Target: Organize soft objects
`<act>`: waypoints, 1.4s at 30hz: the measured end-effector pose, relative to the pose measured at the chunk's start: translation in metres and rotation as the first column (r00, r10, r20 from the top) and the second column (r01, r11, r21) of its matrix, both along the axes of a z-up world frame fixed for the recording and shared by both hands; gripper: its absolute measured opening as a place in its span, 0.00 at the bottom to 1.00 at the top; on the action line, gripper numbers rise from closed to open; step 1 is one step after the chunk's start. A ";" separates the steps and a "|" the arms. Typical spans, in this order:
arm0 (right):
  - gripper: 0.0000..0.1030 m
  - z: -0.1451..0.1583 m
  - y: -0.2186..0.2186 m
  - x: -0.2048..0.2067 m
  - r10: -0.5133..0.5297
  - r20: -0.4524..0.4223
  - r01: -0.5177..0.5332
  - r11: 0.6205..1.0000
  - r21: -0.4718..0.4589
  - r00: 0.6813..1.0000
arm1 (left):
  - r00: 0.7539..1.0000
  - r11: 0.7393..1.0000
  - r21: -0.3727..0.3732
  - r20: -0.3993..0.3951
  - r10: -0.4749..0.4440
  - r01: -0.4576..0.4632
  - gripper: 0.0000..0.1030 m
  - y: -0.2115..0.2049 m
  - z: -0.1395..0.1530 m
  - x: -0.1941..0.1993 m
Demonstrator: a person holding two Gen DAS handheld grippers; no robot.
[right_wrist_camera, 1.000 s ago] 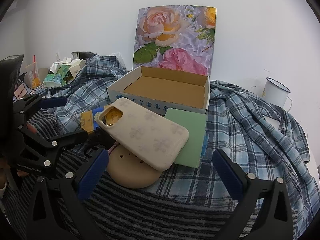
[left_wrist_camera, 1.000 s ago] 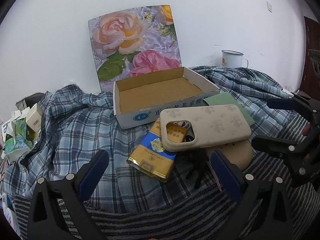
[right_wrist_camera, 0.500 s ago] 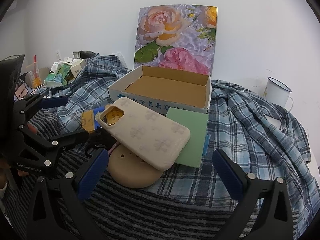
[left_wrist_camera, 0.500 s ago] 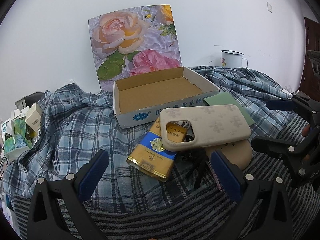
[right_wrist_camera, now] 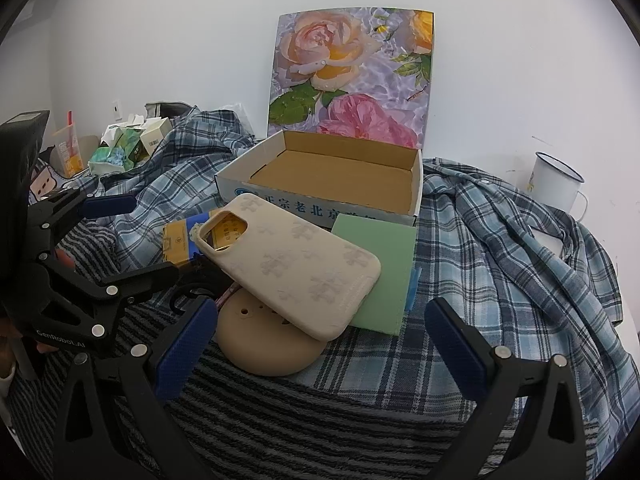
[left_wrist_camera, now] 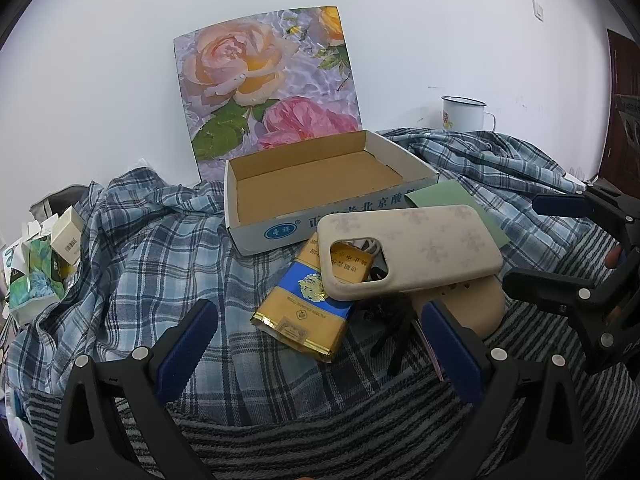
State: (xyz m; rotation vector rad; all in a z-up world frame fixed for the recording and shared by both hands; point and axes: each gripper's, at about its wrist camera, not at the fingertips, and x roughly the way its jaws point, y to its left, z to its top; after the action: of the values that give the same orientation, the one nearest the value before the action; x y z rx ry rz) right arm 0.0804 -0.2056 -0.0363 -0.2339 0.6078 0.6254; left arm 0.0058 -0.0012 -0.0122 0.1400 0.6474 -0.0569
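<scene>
A soft beige phone case (left_wrist_camera: 412, 250) with pale flower shapes and a camera hole lies tilted, just in front of the open cardboard box (left_wrist_camera: 320, 188). One end rests on a round tan pad (right_wrist_camera: 264, 344) with small holes. The other end covers part of a gold and blue packet (left_wrist_camera: 304, 308). A flat green sponge (right_wrist_camera: 376, 272) sits beside the case, touching the box front. Something black (left_wrist_camera: 390, 320) pokes out under the case, but it is too hidden to tell what it is. The box has nothing inside, and its flowered lid (left_wrist_camera: 268, 84) stands up behind it. Both the left gripper (left_wrist_camera: 316, 340) and the right gripper (right_wrist_camera: 320, 340) hang in front of the box with fingers wide apart, holding nothing.
</scene>
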 end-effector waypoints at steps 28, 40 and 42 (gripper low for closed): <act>1.00 0.001 -0.002 -0.003 0.014 0.006 -0.014 1.000 0.013 1.000 | 1.000 1.000 -0.003 -0.019 0.000 0.000 1.00 0.003 -0.004 0.004; 1.00 0.001 0.002 -0.006 0.047 0.009 -0.047 0.999 0.011 0.999 | 1.000 0.999 0.035 0.015 0.015 -0.016 1.00 -0.004 0.002 0.000; 1.00 0.004 -0.001 -0.008 0.059 0.012 -0.059 0.998 0.030 0.998 | 1.000 0.999 0.033 0.020 0.000 -0.001 1.00 -0.005 0.006 -0.002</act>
State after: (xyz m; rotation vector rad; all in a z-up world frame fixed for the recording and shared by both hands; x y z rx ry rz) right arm 0.0729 -0.2064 -0.0320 -0.2272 0.5817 0.6897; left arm 0.0039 -0.0066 -0.0062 0.1724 0.6289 -0.0445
